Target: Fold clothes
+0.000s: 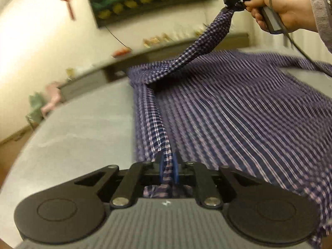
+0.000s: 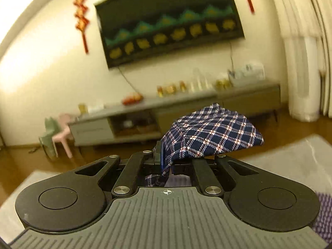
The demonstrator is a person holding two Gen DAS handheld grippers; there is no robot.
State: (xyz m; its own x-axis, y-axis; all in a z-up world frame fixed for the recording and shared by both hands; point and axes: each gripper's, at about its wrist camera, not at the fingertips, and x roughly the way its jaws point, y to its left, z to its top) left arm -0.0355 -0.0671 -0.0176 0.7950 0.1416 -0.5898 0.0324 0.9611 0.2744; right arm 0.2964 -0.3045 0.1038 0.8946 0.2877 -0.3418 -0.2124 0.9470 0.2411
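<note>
Navy plaid shirt (image 1: 238,108) spreads across centre-right of frame on the grey table (image 1: 87,128); my left gripper (image 1: 168,169) and right gripper (image 2: 166,159) each pinch one edge — uneven tension risks slipping.

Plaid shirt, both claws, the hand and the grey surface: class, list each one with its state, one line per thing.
Plaid shirt: mostly spread flat on the surface, one edge lifted at two points.
Left claw: shut on the shirt's near edge, low over the surface.
Right claw: shut on a bunched end of the shirt, raised in the air.
Hand: gripping the right claw's handle.
Grey surface: partly covered by the shirt.
</note>
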